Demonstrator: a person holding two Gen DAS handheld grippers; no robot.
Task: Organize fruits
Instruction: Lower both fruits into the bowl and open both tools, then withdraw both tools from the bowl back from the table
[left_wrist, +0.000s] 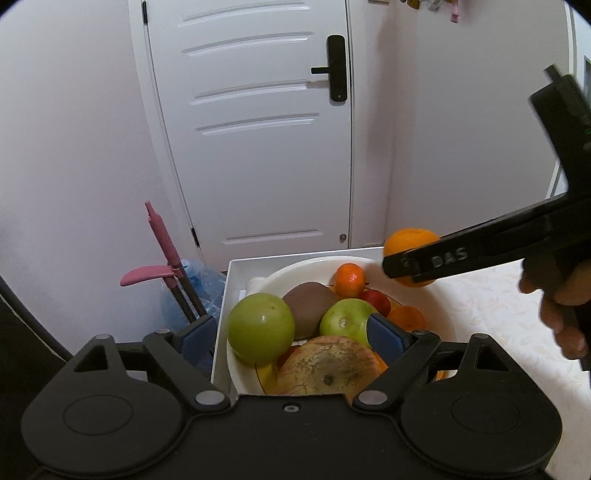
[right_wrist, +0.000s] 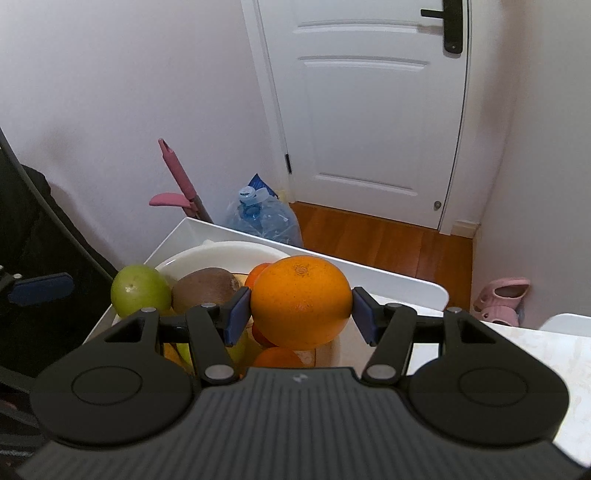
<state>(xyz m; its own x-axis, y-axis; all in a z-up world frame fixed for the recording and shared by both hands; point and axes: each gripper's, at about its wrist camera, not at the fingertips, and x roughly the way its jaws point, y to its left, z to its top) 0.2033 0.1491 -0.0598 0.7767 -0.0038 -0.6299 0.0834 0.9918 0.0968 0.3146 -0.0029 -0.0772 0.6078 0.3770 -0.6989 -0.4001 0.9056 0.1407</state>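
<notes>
Nearest the left wrist camera, the left gripper is seen with its jaws spread wide and nothing pressed between them; its right blue pad overlaps a green apple and its left pad hangs outside the white bowl. Just beyond the fingers a pale, russeted fruit lies at the near edge of the bowl, a larger green apple sits at the left, and a brown kiwi, a small mandarin and a red fruit are heaped farther back. At the far right the right gripper is seen from the side, closed on an orange held above the bowl's far right rim, with a hand behind it. From the right wrist camera, the same right gripper is shown nearest, both blue pads pressed against the sides of the orange at its widest girth, the stem end facing up. The orange is judged firm, fairly heavy and round, with a dimpled skin that gives some grip; a hold across the middle is judged safest, since it could roll out if taken off-centre. Below and to the left, the fruit heap and bowl are seen inside a white tray.
</notes>
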